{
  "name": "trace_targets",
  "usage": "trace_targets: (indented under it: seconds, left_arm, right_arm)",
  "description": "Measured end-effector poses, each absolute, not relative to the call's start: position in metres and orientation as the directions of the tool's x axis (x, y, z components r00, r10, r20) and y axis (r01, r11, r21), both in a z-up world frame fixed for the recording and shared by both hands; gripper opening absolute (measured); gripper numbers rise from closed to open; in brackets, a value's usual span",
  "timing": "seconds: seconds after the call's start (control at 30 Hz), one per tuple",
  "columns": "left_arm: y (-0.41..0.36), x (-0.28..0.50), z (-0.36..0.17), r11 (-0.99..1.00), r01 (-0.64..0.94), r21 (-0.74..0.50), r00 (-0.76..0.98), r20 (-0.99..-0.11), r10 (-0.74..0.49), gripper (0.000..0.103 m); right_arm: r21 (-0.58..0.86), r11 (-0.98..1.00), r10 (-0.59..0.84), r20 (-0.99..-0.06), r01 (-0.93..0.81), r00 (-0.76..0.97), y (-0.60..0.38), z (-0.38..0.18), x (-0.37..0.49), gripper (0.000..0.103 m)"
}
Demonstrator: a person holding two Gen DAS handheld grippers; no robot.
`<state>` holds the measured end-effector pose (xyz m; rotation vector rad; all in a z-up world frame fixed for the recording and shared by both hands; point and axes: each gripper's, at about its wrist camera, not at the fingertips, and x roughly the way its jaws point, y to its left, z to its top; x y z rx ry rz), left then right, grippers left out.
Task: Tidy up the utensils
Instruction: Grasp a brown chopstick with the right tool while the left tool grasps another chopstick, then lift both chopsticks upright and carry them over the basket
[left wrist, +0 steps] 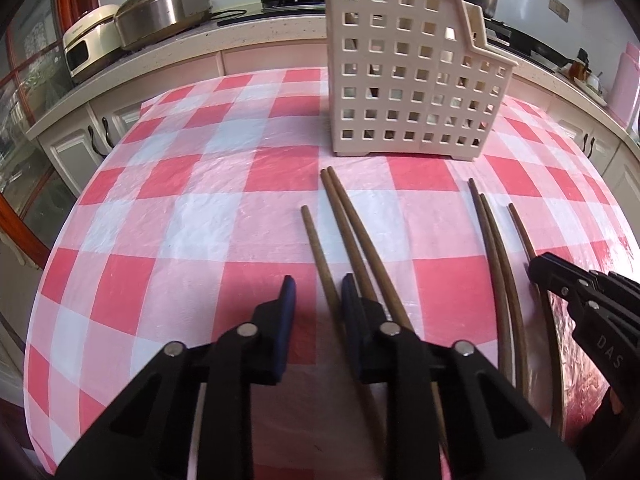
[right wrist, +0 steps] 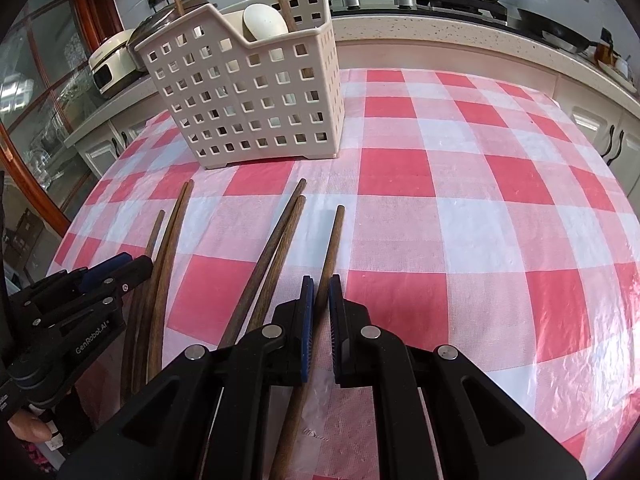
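Pickup step: right gripper [right wrist: 319, 292] narrowed around one brown wooden chopstick [right wrist: 335, 236], lower centre; left gripper [left wrist: 318, 296] wide; next, lift toward beige perforated plastic caddy [right wrist: 248, 92], upper left.

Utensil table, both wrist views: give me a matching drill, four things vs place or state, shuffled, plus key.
Things:
1. right claw
2. left claw
3. utensil basket
4. pair of chopsticks

Places or states:
A. stands upright on the checked tablecloth, holds a white spoon
B. fingers close around a single chopstick
C. lies flat on the cloth, side by side, ends toward the basket
D. open, nothing between its fingers, one finger over a chopstick

Pairs: 1-B, 2-D, 3-A, 4-C
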<state>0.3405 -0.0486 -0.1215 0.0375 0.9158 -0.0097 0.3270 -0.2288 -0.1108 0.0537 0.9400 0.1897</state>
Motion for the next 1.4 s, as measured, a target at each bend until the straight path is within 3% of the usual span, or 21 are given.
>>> trace_targets:
  seconds: [0.13,0.73,1.4]
  left_arm:
    - [-0.048,0.339,-0.122,0.999,0.036,0.028,0.611,-0.792,0.001,0.01]
    - [-0.03,0.327,-0.118,0.998,0.045,-0.053,0.62,-0.781,-0.07,0.008]
    - [-0.018,0.263,-0.021,0.992,0.099,-0.074,0.814,-0.568,-0.123,0.007]
  right_arm:
    - [0.089,0.985,0.159,-0.798,-0.146,0.582,-0.224,-0.111,0.325,0.007]
    - [0.116,0.989,0.149,-0.783,-0.094,0.603,-0.229,-0.103,0.322,0.006]
    - [0.124,0.982,0.191,-0.594,-0.145,0.781,-0.228,-0.009,0.272,0.006]
